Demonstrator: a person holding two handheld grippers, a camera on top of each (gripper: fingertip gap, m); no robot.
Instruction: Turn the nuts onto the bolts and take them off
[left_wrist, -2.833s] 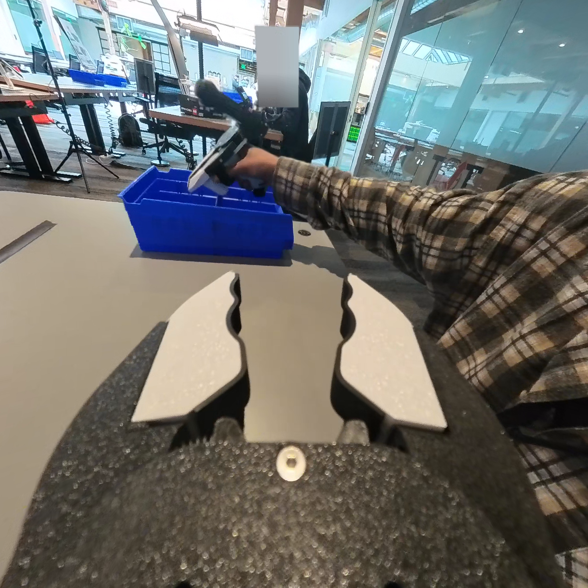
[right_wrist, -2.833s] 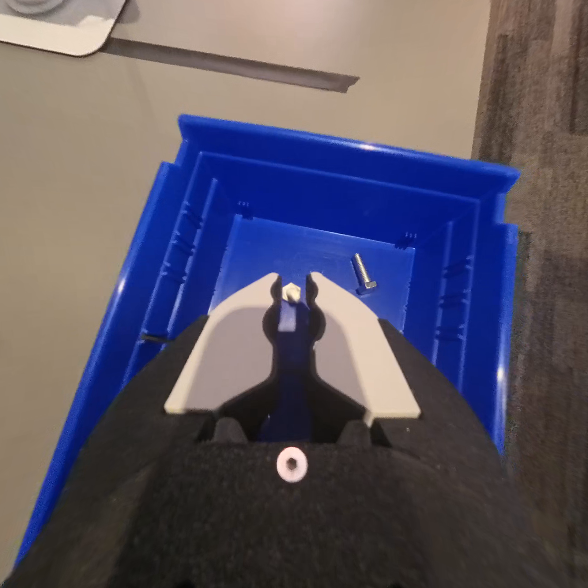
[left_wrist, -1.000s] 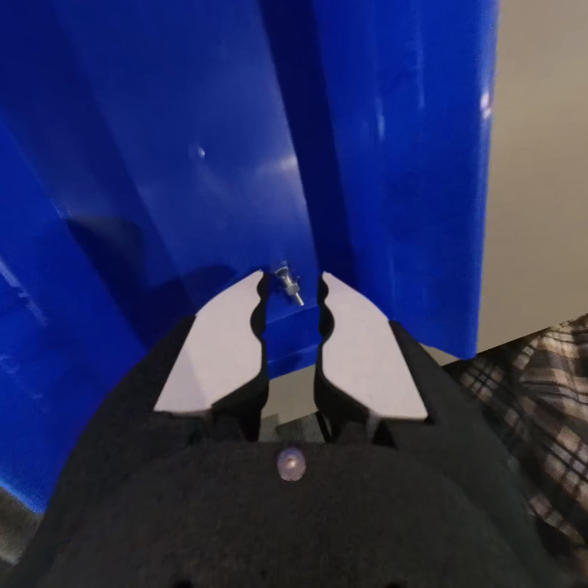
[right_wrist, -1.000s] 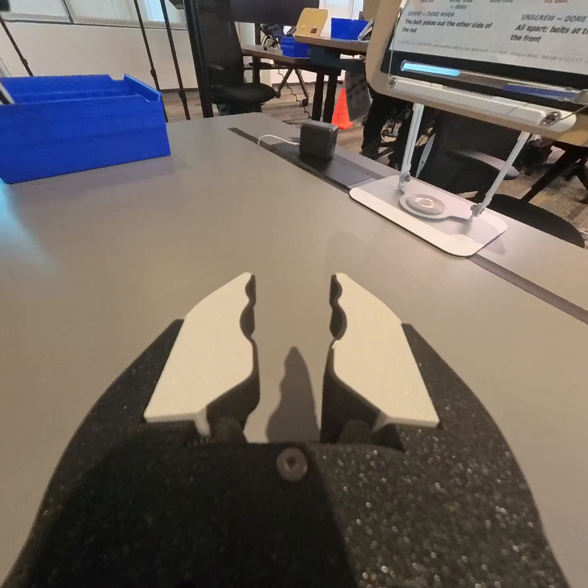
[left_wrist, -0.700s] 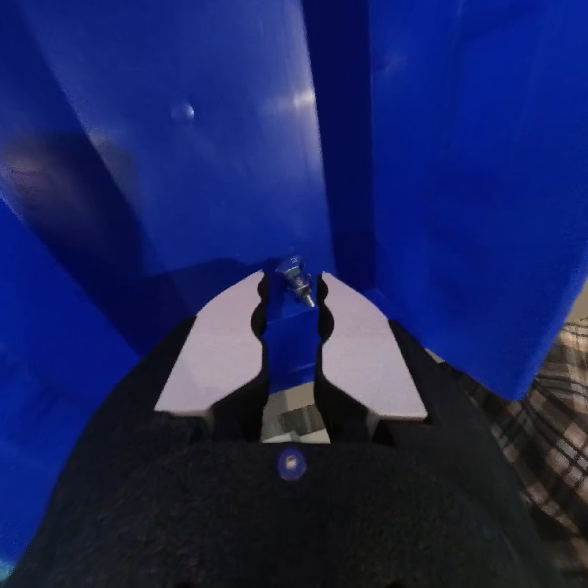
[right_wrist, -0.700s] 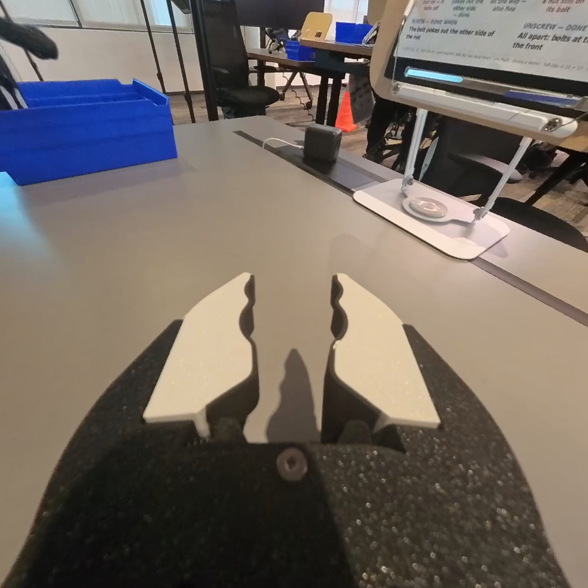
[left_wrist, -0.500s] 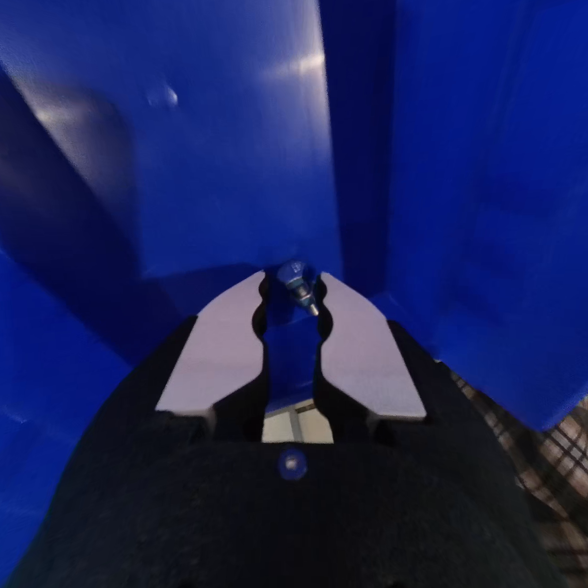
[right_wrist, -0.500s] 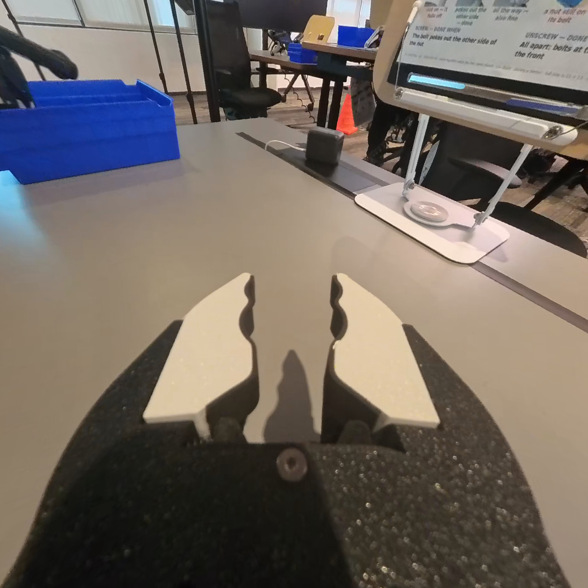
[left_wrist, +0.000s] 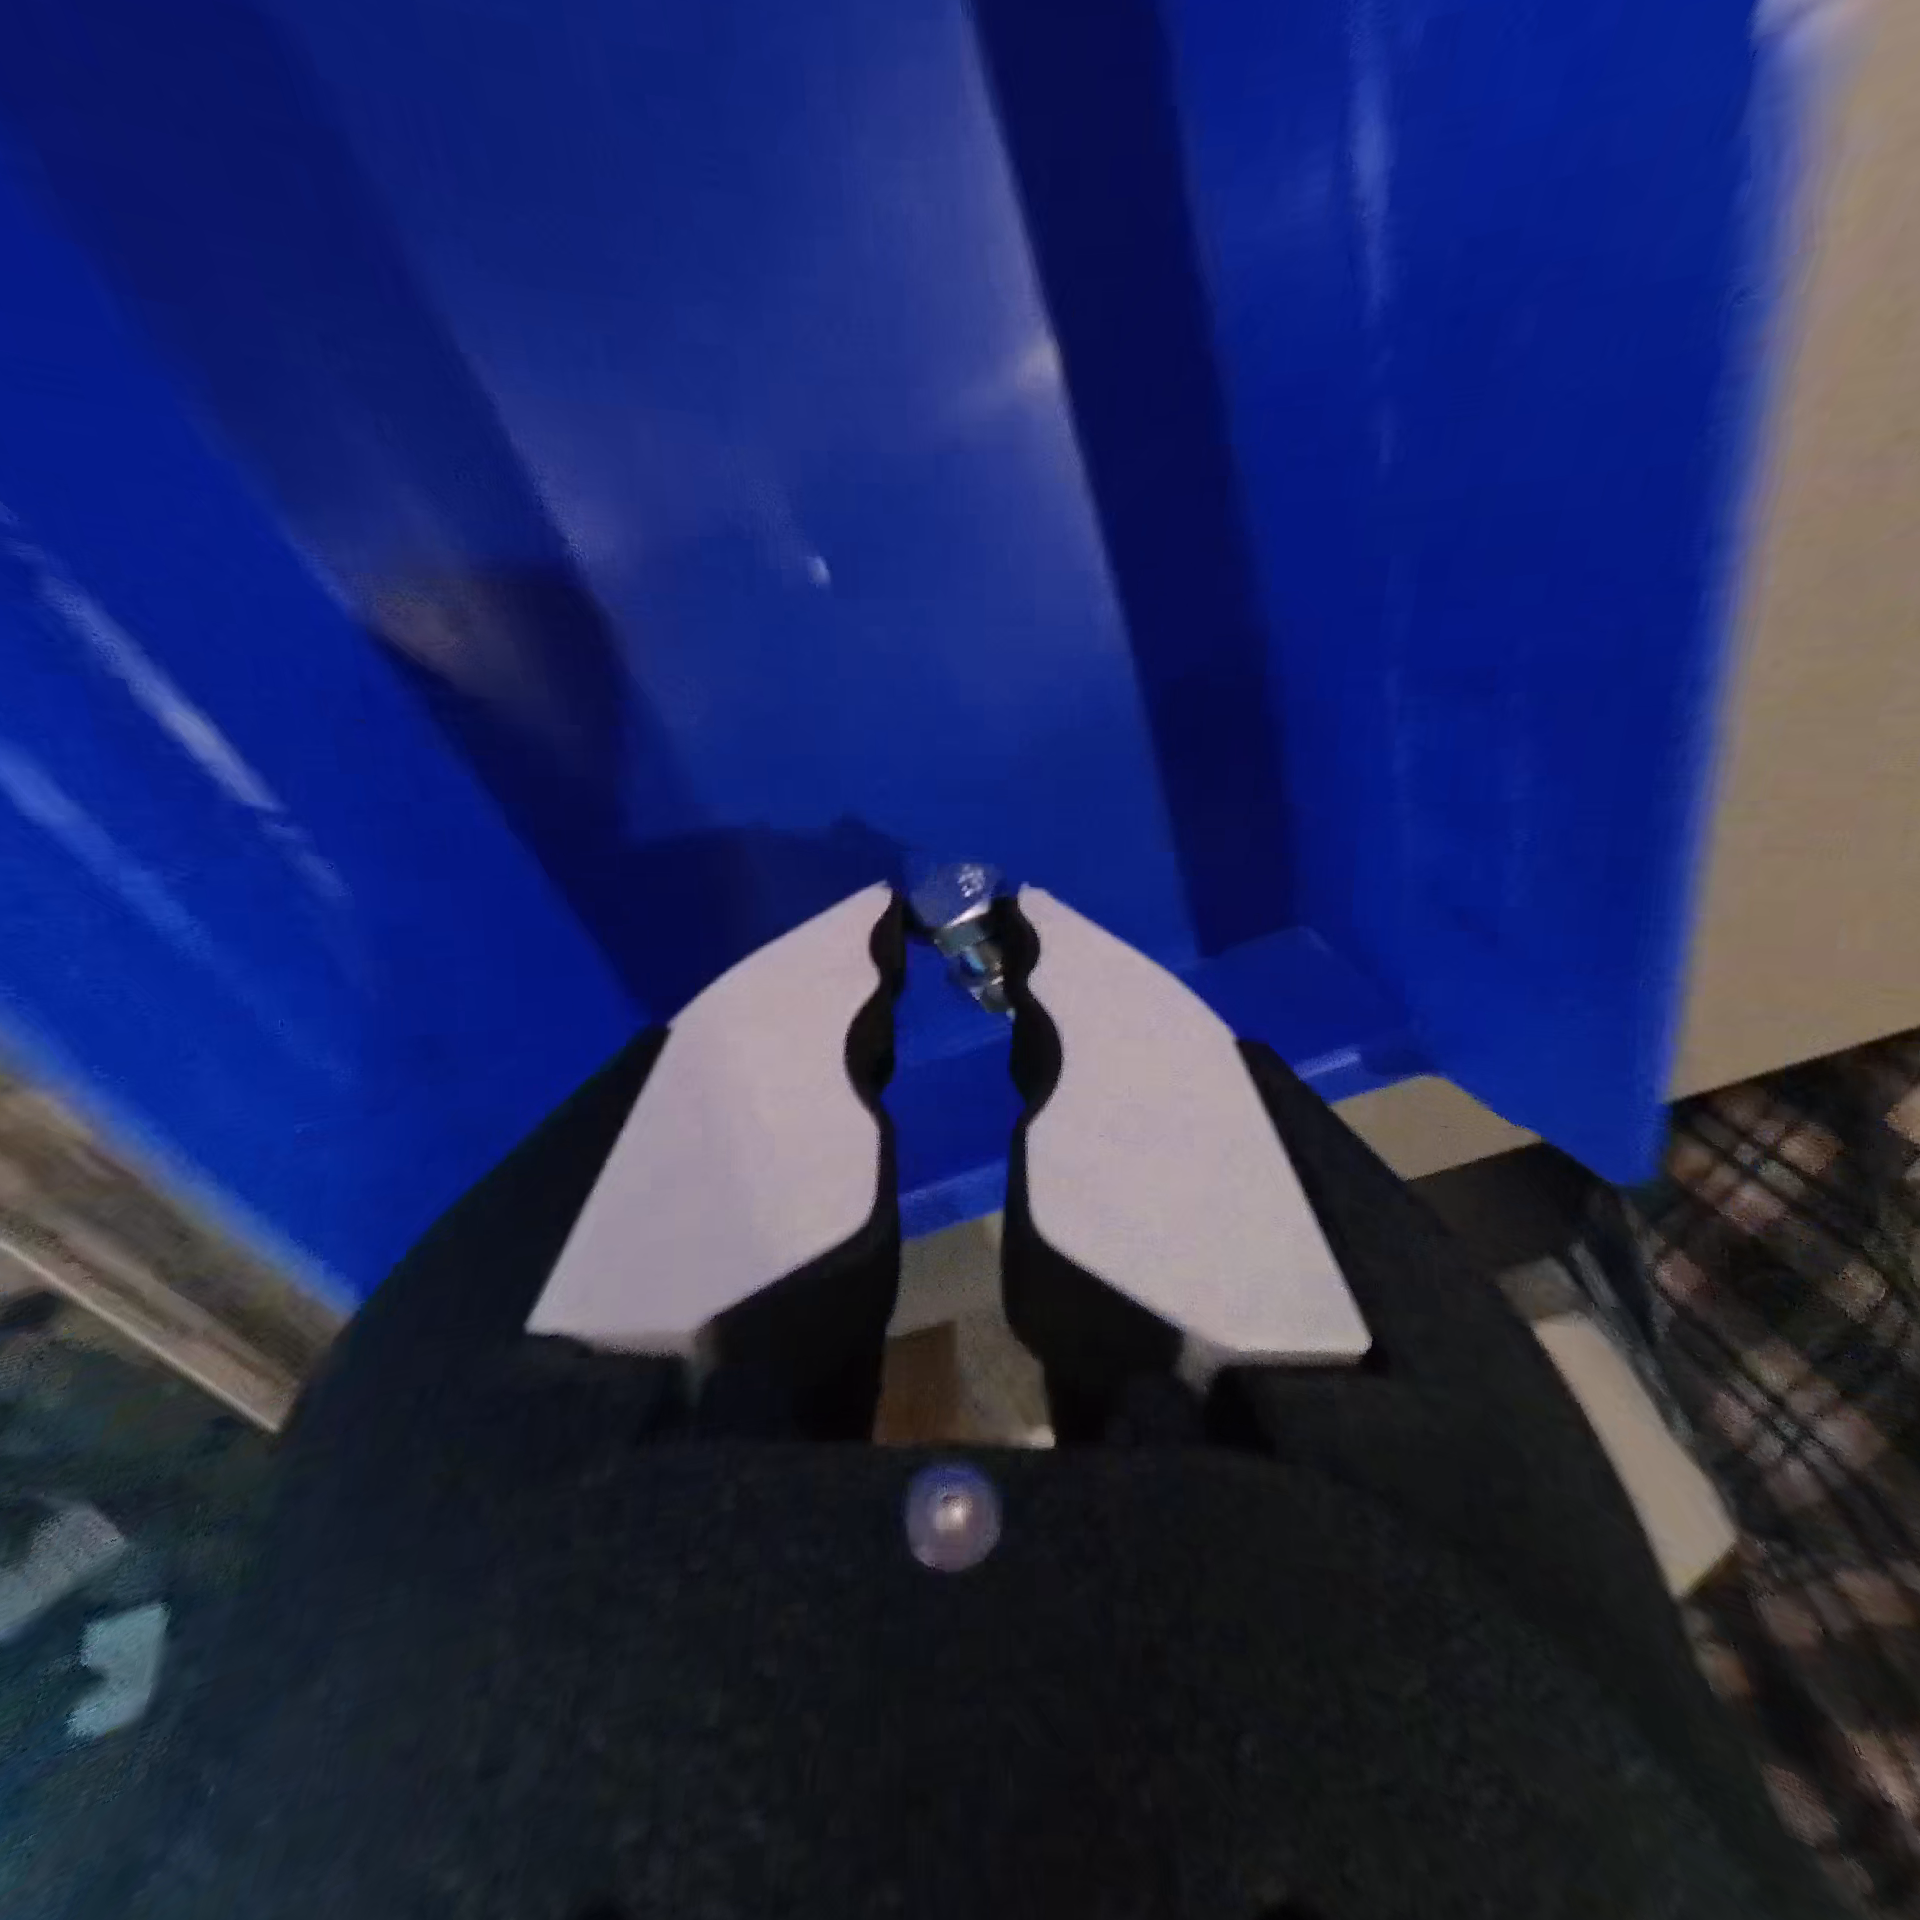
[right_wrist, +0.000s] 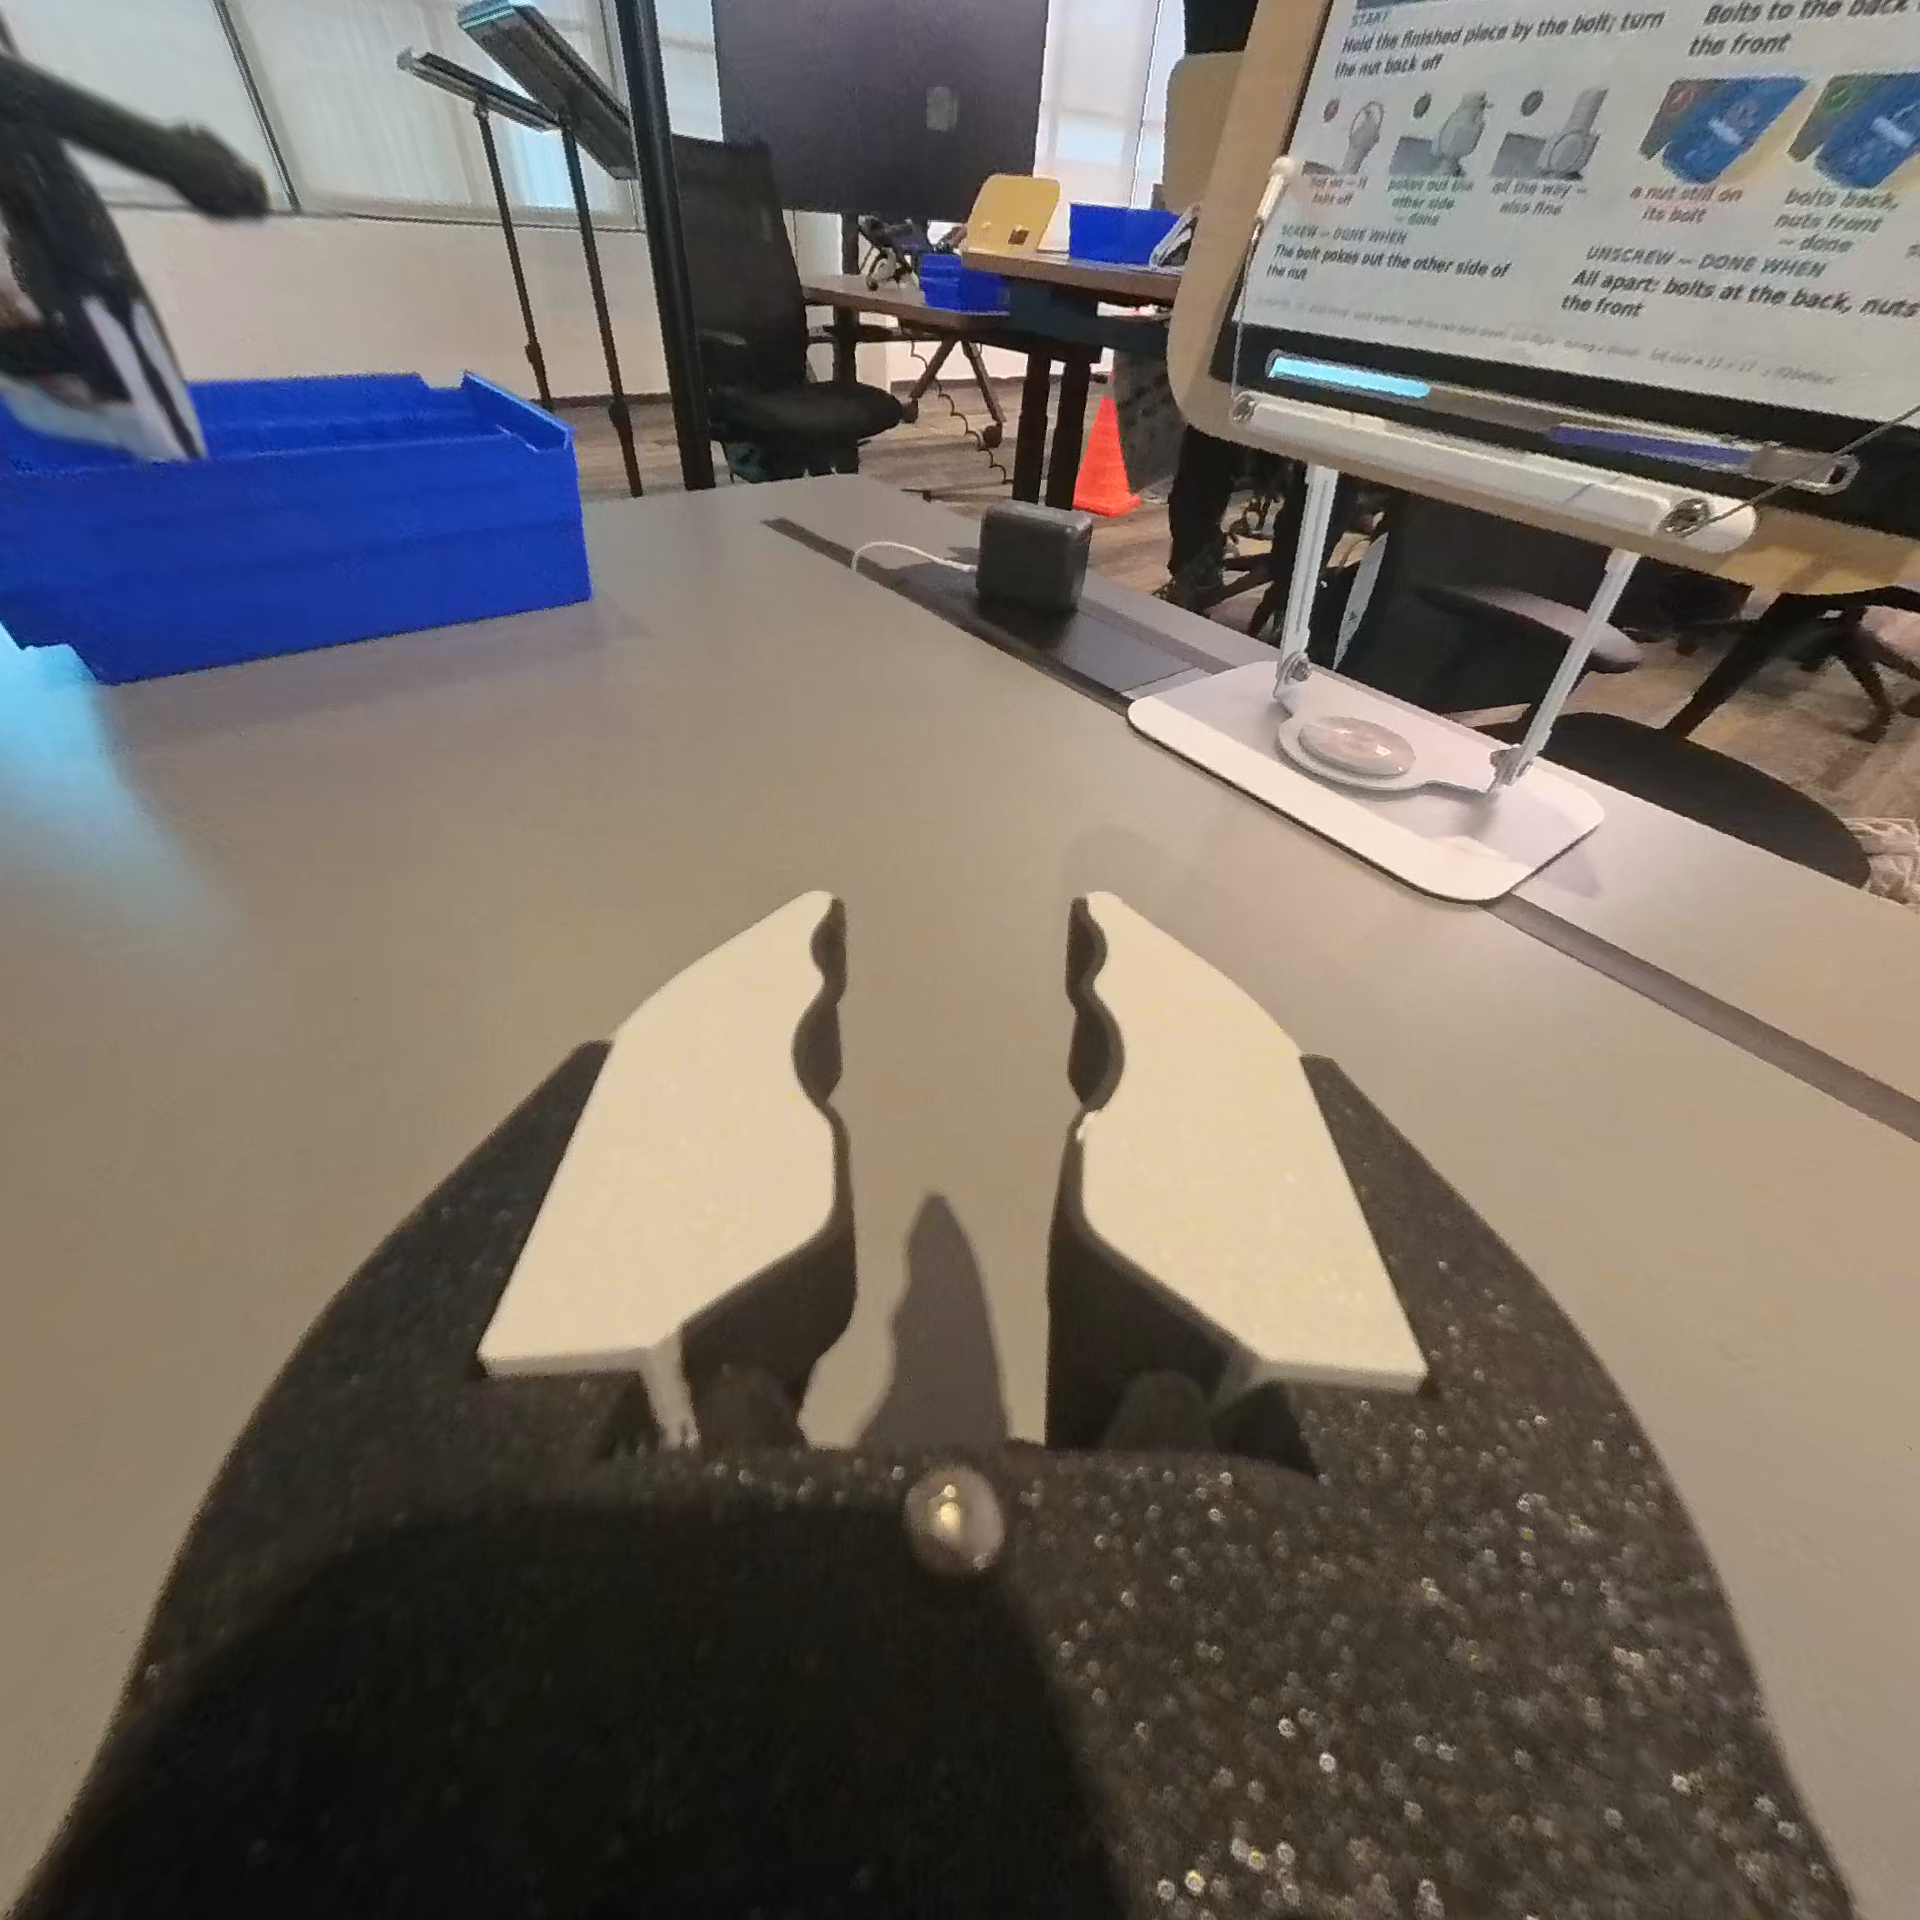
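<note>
Blue bin (left_wrist: 727, 436) walls fill the frame; the left hand-held gripper (left_wrist: 956, 920), open half a second ago, now pinches the bolt (left_wrist: 961, 925) at centre. The right hand-held gripper (right_wrist: 956, 914) stays apart over the tabletop (right_wrist: 520, 831)

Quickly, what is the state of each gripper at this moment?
Left gripper: closed on a bolt with a nut on it, inside the blue bin.
Right gripper: open, holding nothing, above the grey table.

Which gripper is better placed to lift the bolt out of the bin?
Left. The left gripper has its jaws closed around the bolt inside the bin; the right gripper sits open over bare table.
</note>
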